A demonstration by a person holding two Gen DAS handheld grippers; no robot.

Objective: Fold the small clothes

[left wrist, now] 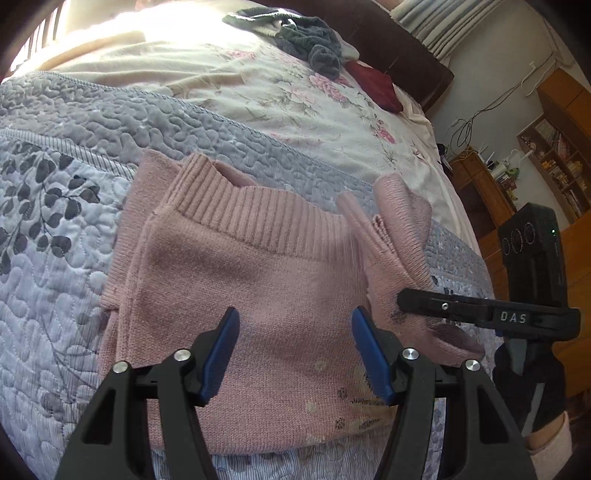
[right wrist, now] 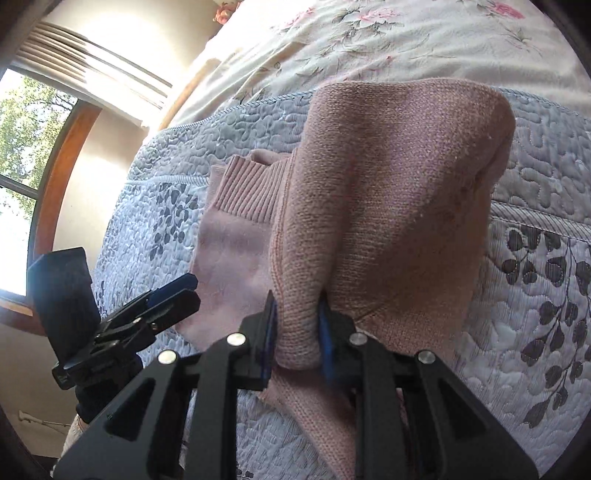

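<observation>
Right wrist view, right gripper (right wrist: pixel 297 328) pinching pink sweater (right wrist: pixel 388 192), left gripper (left wrist: pixel 295 350) spread wide

Bed (left wrist: pixel 44 295): blue-grey quilt w/ dark leaf print (left wrist: pixel 221 133) over cream floral sheet (left wrist: pixel 303 99). Pink knit sweater (left wrist: pixel 240 277) lies on quilt, centre. Sheet, 12 o'clock: grey-green clothes heap (left wrist: pixel 303 33); dark red garment (left wrist: pixel 376 85) at 1 o'clock.

Pink sweater (right wrist: pixel 388 192) hem hidden behind right claw (right wrist: pixel 297 332).
</observation>
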